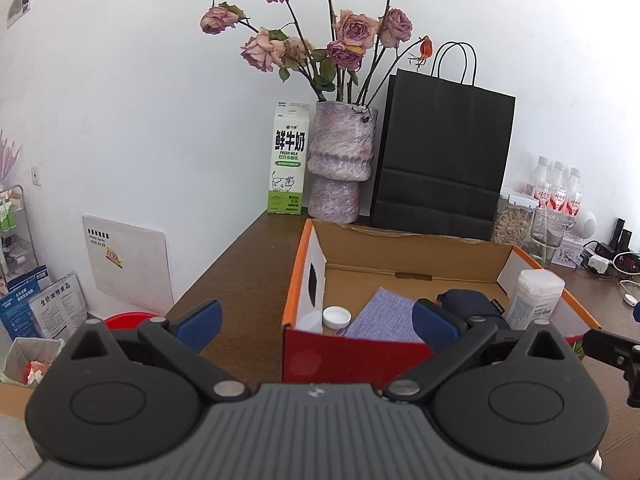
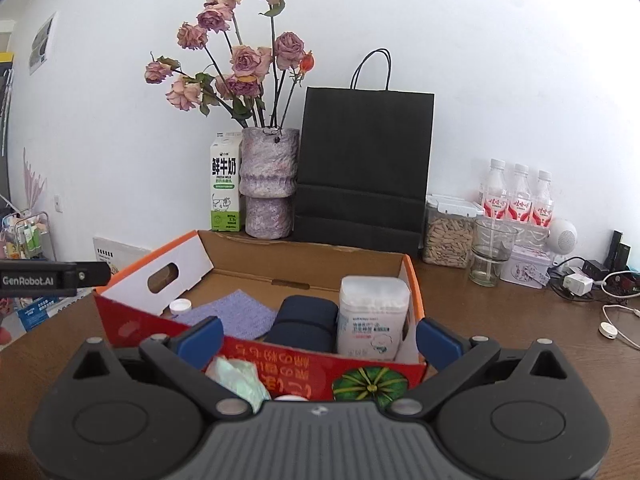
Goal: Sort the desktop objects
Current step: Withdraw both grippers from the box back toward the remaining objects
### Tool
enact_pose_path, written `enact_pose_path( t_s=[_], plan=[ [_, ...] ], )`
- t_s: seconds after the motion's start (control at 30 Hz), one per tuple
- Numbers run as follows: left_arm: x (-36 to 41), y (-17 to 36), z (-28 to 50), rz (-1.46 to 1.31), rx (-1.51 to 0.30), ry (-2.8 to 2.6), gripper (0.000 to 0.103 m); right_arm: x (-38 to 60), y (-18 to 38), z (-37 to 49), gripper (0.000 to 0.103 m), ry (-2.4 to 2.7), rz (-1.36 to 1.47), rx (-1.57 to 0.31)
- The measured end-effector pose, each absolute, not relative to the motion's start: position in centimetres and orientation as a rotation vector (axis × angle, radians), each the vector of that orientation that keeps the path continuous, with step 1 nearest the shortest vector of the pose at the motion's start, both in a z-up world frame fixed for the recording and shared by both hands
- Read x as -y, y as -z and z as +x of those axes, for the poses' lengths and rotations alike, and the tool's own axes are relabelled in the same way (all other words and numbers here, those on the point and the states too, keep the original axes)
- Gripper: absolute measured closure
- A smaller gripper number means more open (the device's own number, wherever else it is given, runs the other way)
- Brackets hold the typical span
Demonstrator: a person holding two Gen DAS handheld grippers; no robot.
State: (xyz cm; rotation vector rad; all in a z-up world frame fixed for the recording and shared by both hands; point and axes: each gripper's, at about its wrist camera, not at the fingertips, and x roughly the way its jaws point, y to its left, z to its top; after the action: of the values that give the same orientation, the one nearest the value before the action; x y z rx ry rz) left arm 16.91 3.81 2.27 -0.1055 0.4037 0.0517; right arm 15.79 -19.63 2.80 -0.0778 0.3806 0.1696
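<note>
An open red and orange cardboard box (image 1: 344, 354) (image 2: 280, 368) stands on the brown desk. Inside it lie a purple cloth (image 1: 384, 316) (image 2: 236, 316), a dark blue pouch (image 1: 468, 304) (image 2: 304, 322), a white cotton-swab container (image 1: 534, 298) (image 2: 372, 316) and a small white-capped bottle (image 1: 337, 317) (image 2: 180, 306). My left gripper (image 1: 316, 326) is open and empty, held in front of the box's left end. My right gripper (image 2: 318, 338) is open and empty at the box's near wall. A crumpled pale green tissue (image 2: 240, 376) lies just before it.
At the back wall stand a milk carton (image 1: 287, 160) (image 2: 225, 182), a vase of dried roses (image 1: 340, 164) (image 2: 269, 182) and a black paper bag (image 1: 440, 152) (image 2: 362, 168). To the right are a jar (image 2: 448, 232), a glass (image 2: 490, 250), water bottles (image 2: 518, 196) and cables (image 2: 612, 312).
</note>
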Motion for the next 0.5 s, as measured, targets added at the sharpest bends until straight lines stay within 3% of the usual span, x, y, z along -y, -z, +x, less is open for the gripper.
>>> enact_pose_path(
  t_s=[0.5],
  plan=[
    [-6.1,1.4,10.9,0.000,-0.517,-0.108,0.000,23.0,1.6,8.8,0.000,-0.143,-0.080,-0.512]
  ],
)
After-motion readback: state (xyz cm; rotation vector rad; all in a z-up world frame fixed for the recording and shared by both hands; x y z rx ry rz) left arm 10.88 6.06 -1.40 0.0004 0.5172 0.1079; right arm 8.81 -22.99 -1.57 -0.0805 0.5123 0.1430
